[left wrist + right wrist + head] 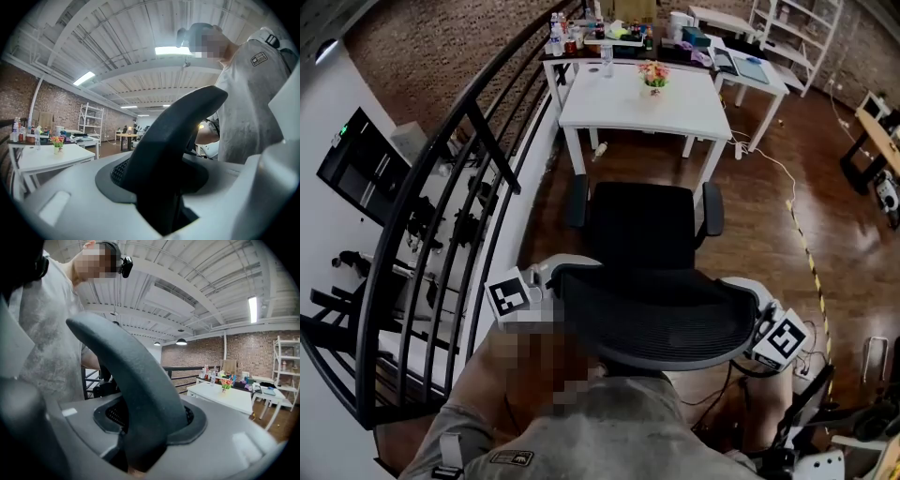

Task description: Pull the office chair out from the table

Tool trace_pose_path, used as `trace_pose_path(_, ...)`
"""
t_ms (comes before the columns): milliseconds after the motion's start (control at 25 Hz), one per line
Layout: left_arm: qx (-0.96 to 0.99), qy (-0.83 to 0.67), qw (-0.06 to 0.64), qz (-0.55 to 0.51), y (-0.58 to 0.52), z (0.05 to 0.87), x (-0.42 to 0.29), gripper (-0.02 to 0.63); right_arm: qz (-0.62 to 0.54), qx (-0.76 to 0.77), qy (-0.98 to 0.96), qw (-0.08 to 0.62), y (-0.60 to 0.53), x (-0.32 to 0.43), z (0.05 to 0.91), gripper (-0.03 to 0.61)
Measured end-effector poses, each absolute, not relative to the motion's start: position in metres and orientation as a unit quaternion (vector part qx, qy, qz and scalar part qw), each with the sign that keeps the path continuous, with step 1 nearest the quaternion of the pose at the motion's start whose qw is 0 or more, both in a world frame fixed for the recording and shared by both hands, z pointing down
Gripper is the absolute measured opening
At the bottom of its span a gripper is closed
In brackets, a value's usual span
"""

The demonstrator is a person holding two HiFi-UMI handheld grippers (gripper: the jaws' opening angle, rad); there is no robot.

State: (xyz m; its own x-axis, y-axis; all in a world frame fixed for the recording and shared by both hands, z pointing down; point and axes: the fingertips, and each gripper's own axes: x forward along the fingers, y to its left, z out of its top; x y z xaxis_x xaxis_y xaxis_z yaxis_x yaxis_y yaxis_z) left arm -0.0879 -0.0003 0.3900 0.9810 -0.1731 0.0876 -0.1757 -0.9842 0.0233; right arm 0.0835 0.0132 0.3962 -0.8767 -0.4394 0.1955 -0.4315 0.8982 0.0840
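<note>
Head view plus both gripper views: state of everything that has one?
office chair: out from under the white table, bare floor between them, seat facing it.
left claw: shut on the backrest rim, left side.
right claw: shut on the backrest rim, right side.
white table: standing, chair not under it.
flower pot: upright on the white table.

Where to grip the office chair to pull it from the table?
Backrest rim, from behind, a tool on each side edge, as the left tool and right tool clamp it now. The rim is a slim bar that fits the jaws; the seat faces the table.
</note>
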Motion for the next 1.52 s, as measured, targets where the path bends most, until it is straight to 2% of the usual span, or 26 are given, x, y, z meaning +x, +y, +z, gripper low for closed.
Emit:
trace_pose_path(440,0.997,-0.063,0.007,0.032,0.056,0.39,-0.103,0.178,0.008,0.249,-0.959,0.138,0.069,0.077,0.409,0.216)
trace_pose_path(1200,0.995,-0.091,0.014,0.029,0.113,0.396,-0.108,0.189,0.003,0.218,-0.968,0.125,0.134,0.069,0.414,0.198)
trace_pose_path(1320,0.993,-0.111,0.011,0.028,0.111,0.395,-0.107,0.218,-0.005,0.228,-0.966,0.123,0.131,0.069,0.413,0.214)
trace_pose_path(1520,0.982,-0.188,0.007,0.019,0.108,0.4,-0.121,0.269,0.004,0.279,-0.954,0.113,0.13,0.088,0.419,0.28)
